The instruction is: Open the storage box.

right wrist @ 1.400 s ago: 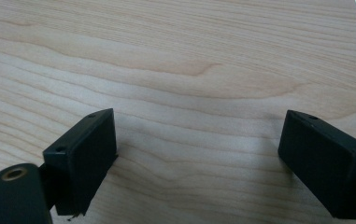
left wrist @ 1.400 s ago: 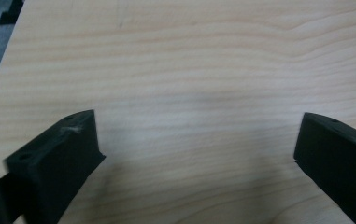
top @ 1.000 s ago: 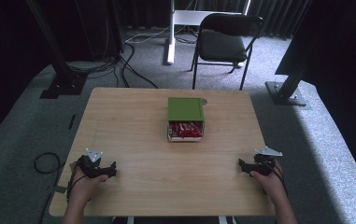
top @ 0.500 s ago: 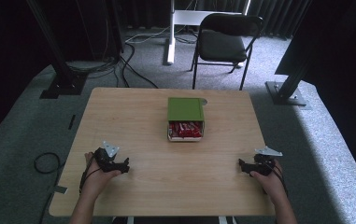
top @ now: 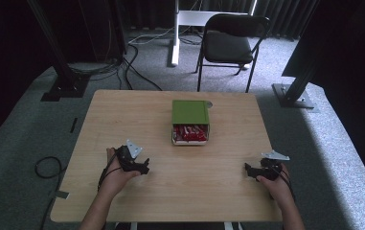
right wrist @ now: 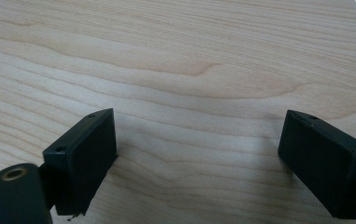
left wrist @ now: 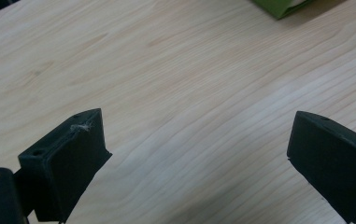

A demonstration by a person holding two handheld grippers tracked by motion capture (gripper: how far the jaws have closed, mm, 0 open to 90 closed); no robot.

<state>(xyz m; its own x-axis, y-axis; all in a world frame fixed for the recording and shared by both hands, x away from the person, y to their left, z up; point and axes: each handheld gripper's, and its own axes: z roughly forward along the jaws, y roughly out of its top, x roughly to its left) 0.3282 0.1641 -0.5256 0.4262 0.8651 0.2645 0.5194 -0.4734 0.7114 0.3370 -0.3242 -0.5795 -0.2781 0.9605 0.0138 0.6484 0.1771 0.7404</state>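
A box with a green lid [top: 189, 111] sits in the middle of the wooden table [top: 122, 110]. Its near end is uncovered and shows red packets [top: 189, 133]. My left gripper [top: 143, 168] rests on the table at the near left, pointing right, a short way in front and to the left of the box. In the left gripper view the left gripper [left wrist: 194, 154] is open over bare wood, with a corner of the green box [left wrist: 283, 7] at the top edge. My right gripper [top: 248, 170] lies at the near right, pointing left. In the right gripper view the right gripper [right wrist: 196, 154] stands open with nothing between its jaws.
A black folding chair [top: 233, 43] stands beyond the table's far edge. Black frame legs [top: 62, 81] and cables lie on the carpet at the left, another base plate [top: 292, 93] at the right. A cable loop [top: 46, 167] lies on the floor by the near left corner.
My left gripper has moved right and slightly forward, toward the middle of the table. The right gripper and the box have stayed put.
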